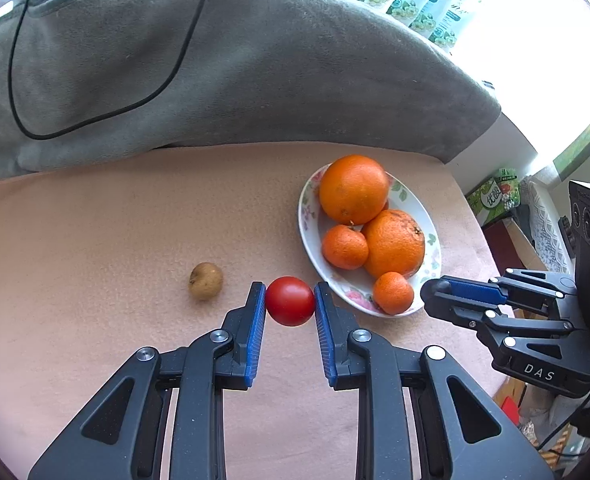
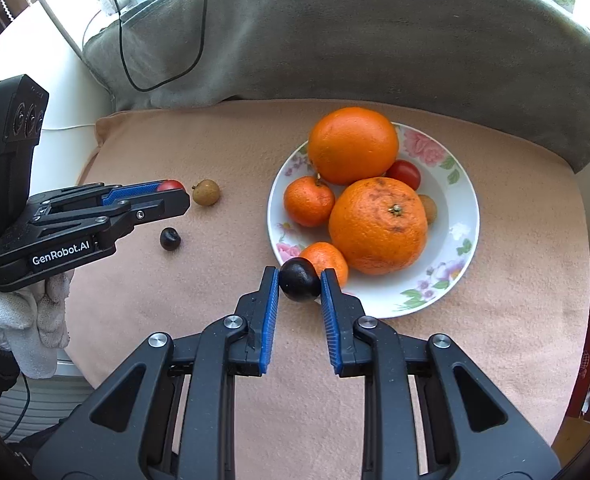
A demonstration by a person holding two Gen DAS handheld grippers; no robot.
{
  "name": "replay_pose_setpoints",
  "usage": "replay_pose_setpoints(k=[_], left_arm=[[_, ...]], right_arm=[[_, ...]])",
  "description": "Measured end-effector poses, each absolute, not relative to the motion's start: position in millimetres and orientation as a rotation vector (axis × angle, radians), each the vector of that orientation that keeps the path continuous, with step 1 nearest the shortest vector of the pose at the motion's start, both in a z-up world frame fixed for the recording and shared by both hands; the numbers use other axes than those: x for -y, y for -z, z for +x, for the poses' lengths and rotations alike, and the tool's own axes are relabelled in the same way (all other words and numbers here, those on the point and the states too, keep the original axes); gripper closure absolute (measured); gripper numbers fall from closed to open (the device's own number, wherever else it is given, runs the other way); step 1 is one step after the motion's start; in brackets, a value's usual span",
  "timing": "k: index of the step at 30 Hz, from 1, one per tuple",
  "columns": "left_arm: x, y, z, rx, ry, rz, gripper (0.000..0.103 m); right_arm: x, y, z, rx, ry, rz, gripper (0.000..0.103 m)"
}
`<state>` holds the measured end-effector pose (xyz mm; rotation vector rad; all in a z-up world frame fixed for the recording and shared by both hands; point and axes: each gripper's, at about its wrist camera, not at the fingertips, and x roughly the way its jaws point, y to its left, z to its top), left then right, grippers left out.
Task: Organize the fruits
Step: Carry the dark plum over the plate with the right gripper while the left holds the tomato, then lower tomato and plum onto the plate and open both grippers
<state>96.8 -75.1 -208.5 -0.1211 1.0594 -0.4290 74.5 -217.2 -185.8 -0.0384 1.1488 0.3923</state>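
My left tongs [image 1: 290, 300] pinch a small round red tomato [image 1: 290, 301] and my right tongs [image 2: 299, 280] pinch a dark purple plum-like fruit [image 2: 299, 279] at the near rim of the white floral porcelain plate [image 2: 461, 216]. The plate already holds two big oranges, three small mandarins, another tomato and a brown longan. Left on the peach fleece cushion [image 2: 223, 152] near its left edge are a brown longan [image 2: 206, 192] and a dark cherry-like fruit [image 2: 170, 238]. A grey blanket [image 2: 335, 32] with a black cable [image 2: 163, 80] lies behind; bright daylight floods in.
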Motion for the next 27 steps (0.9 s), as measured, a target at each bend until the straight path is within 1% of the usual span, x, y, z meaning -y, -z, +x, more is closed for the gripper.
replay_pose_setpoints(k=[14,27], left_arm=[[140,203,95,-1.032,0.498,-0.079,0.08],[178,207,92,-1.034,0.535,-0.076,0.08]], right_arm=[[254,180,105,-1.122,-0.365,-0.061,0.081],[276,188,130,-1.115,-0.367,-0.058,0.081]])
